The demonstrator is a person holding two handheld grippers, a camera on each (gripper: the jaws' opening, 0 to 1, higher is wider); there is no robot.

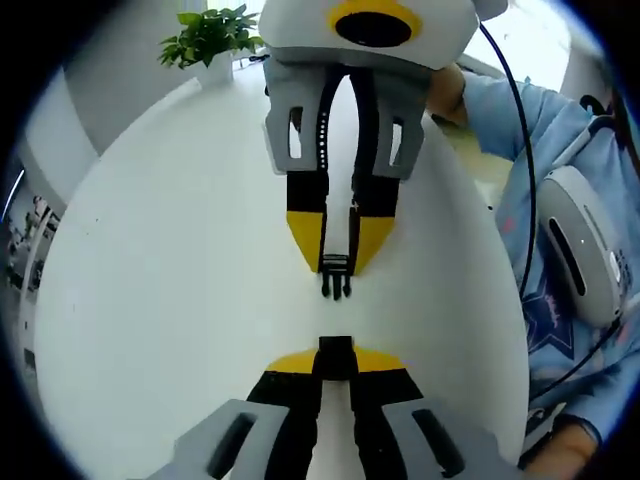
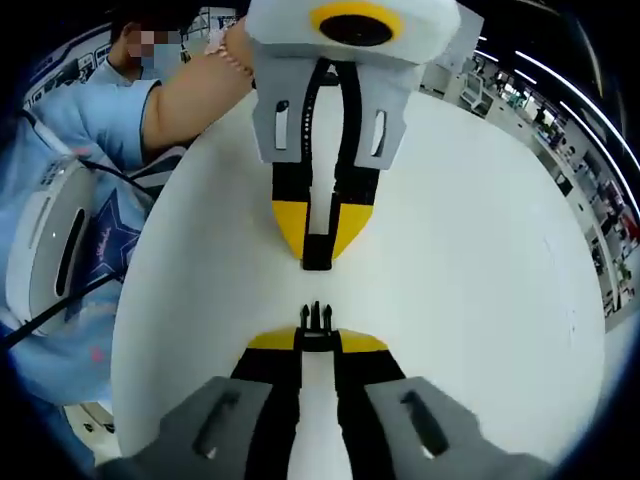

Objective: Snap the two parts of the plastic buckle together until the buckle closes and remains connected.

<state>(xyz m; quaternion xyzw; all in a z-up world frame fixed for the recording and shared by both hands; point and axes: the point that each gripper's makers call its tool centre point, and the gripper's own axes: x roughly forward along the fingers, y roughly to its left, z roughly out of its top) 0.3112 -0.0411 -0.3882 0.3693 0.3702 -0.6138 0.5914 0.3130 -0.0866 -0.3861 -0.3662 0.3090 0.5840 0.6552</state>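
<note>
- The two halves of the buckle are not yet joined; they face each other over the white table (image 1: 150, 300) with a clear gap between them, so the snapping itself is left to do.
- The left gripper (image 1: 336, 352) has its yellow-tipped jaws closed narrow on the socket half (image 1: 336, 346), of which a small black end shows between the tips.
- In the right gripper view this same socket half (image 2: 317, 254) hangs from the other tongs at the top, its open mouth turned down toward the prongs.
- The right gripper (image 2: 317, 336) is also pressed narrow, holding the pronged half (image 2: 317, 318), and its three prongs stick out past the tips.
- In the left gripper view the pronged half (image 1: 336, 277) points at the socket and seems well lined up, though the parts are small, so I cannot be sure of the exact angle.
- I judge the remaining work is to push both halves straight together until they click.
- A person in a light blue sleeve (image 2: 70, 110) stands beside the table.
</note>
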